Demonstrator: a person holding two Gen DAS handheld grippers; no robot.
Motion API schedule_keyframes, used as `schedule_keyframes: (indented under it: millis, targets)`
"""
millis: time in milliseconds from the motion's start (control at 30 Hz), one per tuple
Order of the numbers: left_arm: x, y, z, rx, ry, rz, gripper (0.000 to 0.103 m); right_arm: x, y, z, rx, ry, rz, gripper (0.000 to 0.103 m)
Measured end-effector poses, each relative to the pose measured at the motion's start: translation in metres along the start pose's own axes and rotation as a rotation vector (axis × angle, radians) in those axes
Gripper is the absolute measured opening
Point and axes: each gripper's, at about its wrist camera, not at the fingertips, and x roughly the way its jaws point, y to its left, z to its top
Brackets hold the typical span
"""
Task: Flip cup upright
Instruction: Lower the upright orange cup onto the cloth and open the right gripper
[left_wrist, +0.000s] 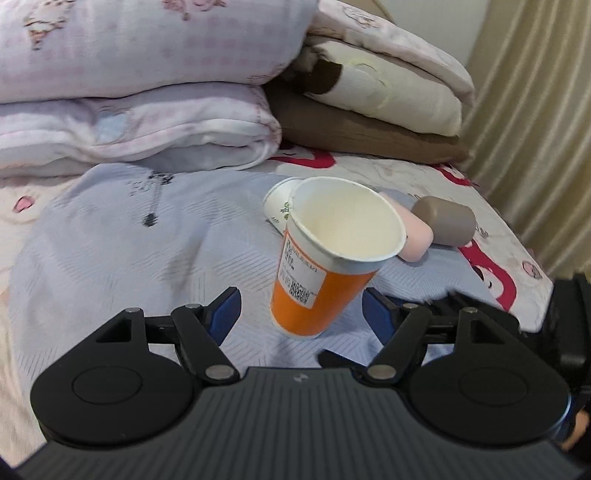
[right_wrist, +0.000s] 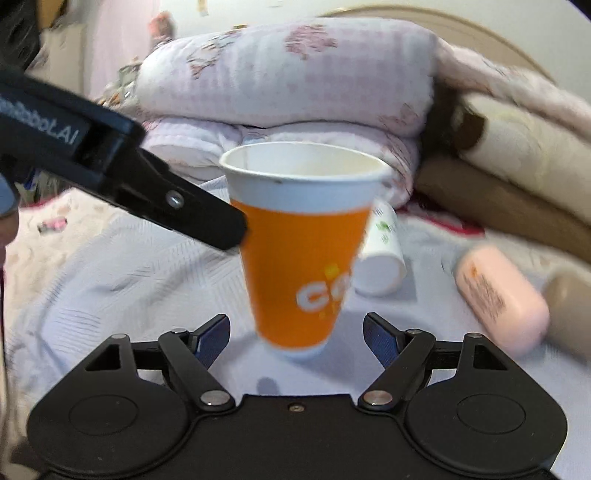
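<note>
The left gripper (left_wrist: 301, 306) is spread wide, the orange cup (left_wrist: 321, 258) standing mouth-up between its fingers, slightly tilted. The right gripper (right_wrist: 297, 332) likewise gapes around it, ungripped. The flip looks done; only withdrawal remains.

Orange cup (left_wrist: 317, 280) with white rim, cream inside. Pale blue textured bedspread (left_wrist: 129, 258). Pink floral folded quilts (left_wrist: 147, 55); brown blanket (left_wrist: 369, 133).

pink cup (right_wrist: 502, 295) blurred; cup lettering (right_wrist: 321, 293) cut short
</note>
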Motion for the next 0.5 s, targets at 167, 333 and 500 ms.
schedule_keyframes:
  millis: [167,333,500]
  targets:
    - [-0.027,-0.017,-0.001,-0.008,0.025,0.106,0.072,-0.041,-0.011,-0.005,0.098,0.025,-0.011,0.083]
    - [-0.057,-0.028,-0.010,-0.048,0.063,0.189,0.072,-0.087,-0.017,0.008,0.101,-0.032,-0.016,0.083]
    - [-0.094,-0.041,-0.011,-0.018,0.079,0.305,0.076,-0.129,-0.018,0.028,0.111,-0.096,-0.068,0.083]
